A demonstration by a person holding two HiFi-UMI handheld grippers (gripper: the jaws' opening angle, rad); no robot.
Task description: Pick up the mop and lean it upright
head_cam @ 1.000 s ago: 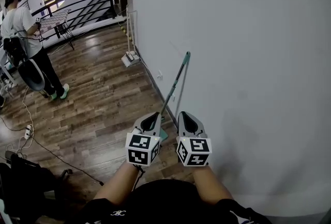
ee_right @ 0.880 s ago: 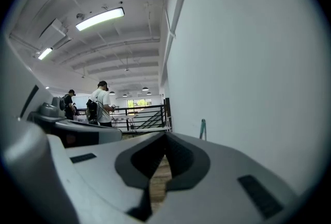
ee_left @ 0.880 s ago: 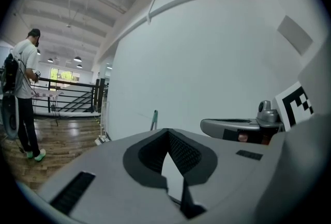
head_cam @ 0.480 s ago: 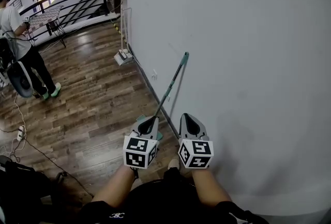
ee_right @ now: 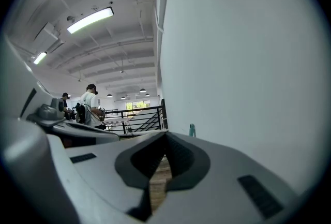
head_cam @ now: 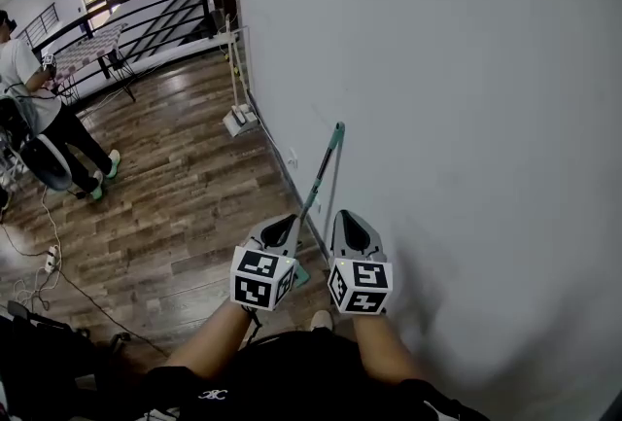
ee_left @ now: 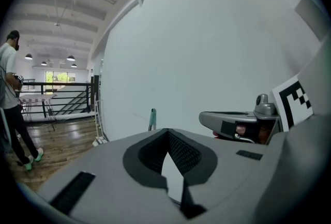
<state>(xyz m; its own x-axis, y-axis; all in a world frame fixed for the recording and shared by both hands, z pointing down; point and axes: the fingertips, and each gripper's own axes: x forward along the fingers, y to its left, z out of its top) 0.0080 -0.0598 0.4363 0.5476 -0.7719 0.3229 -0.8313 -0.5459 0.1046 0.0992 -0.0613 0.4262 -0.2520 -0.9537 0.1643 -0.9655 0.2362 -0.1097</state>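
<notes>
- Against the wall (head_cam: 466, 118), in the head view, the mop (head_cam: 324, 171) stands tilted. Its green top touches the wall and its head sits on the floor (head_cam: 175, 195) by the wall's bottom edge.
- Just in front of the mop, the left gripper (head_cam: 287, 218) and right gripper (head_cam: 346, 215) are side by side. Neither one holds the mop.
- In the left gripper view, the left gripper (ee_left: 166, 131) has its jaws pressed together with nothing in them. The mop's top (ee_left: 152, 119) peeks up past them, a bit to the left.
- In the right gripper view, the right gripper (ee_right: 165, 134) looks pressed together too, and empty. The mop's tip (ee_right: 192, 130) shows by the wall.
- I think the mop is light, with a long, stiff, smooth stick that could slip or slide along the wall. The middle of the stick looks like the best place to grab.
</notes>
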